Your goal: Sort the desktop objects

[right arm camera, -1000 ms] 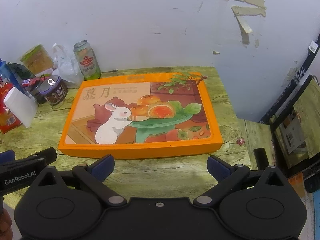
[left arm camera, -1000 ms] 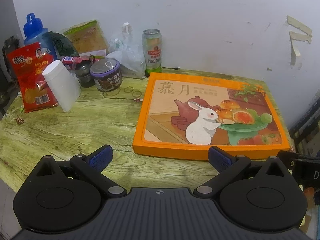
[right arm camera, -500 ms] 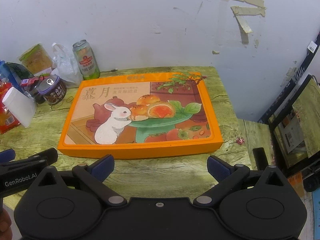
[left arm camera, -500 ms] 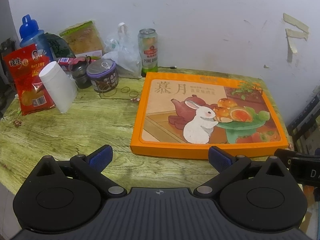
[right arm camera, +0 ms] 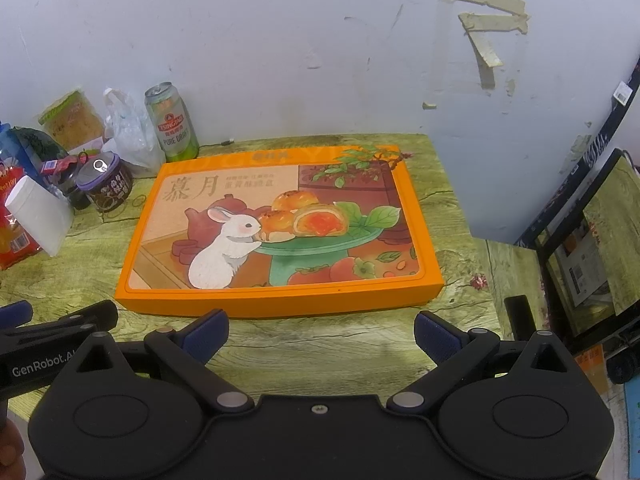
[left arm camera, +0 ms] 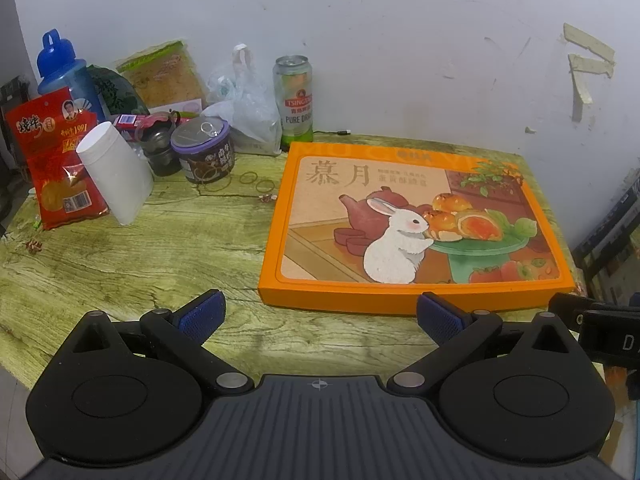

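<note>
A flat orange gift box (left arm camera: 408, 220) (right arm camera: 276, 224) with a rabbit picture lies on the green wood-grain table (left arm camera: 132, 252). Behind it at the left stand a green beer can (left arm camera: 293, 102) (right arm camera: 172, 122), a purple-lidded tin (left arm camera: 203, 150) (right arm camera: 105, 182), a white tilted cylinder (left arm camera: 114, 172), a red snack bag (left arm camera: 56, 156) and a blue bottle (left arm camera: 64, 72). My left gripper (left arm camera: 320, 316) is open near the table's front edge, short of the box's front left. My right gripper (right arm camera: 320, 330) is open too, just before the box's front edge. Neither holds anything.
A clear plastic bag (left arm camera: 244, 100), a yellow-green packet (left arm camera: 164, 74) and loose rubber bands (left arm camera: 256, 180) sit near the wall. A black-framed shelf (right arm camera: 580, 248) stands right of the table. The left gripper's body (right arm camera: 48, 344) shows at the right view's lower left.
The left gripper has drifted a little left and back, so the box sits further right in its view. The right gripper has barely moved. Both stay open.
</note>
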`<state>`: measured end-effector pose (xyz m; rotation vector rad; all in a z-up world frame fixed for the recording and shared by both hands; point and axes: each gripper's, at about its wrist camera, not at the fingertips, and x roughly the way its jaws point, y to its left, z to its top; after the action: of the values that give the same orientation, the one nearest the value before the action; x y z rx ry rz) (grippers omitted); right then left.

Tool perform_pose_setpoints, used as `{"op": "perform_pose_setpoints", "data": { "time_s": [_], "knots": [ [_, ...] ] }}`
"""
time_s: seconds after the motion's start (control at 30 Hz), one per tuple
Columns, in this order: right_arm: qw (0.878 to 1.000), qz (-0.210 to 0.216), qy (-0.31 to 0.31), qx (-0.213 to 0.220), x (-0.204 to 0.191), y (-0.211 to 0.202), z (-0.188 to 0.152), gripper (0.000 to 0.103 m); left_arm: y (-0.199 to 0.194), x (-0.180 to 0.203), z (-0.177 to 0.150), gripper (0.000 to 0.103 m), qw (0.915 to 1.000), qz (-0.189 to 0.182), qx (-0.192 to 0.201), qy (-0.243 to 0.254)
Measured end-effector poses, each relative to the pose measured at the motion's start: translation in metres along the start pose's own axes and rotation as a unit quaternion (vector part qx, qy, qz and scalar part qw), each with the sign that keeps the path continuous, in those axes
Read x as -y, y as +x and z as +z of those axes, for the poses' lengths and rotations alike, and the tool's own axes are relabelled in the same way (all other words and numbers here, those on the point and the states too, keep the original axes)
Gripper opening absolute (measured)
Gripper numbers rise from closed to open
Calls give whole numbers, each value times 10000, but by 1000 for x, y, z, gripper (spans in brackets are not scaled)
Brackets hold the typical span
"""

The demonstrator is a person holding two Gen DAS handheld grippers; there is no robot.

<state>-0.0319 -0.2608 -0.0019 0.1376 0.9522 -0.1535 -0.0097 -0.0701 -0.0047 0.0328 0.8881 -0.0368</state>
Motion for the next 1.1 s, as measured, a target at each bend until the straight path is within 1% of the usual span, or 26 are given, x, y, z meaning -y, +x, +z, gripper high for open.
{"op": "perform_pose_setpoints", "data": {
  "time_s": [1.1],
  "knots": [
    [9999, -54, 132, -22, 8, -4, -4, 100, -1, 10, -4, 103, 9998, -50, -66, 153]
  ]
}}
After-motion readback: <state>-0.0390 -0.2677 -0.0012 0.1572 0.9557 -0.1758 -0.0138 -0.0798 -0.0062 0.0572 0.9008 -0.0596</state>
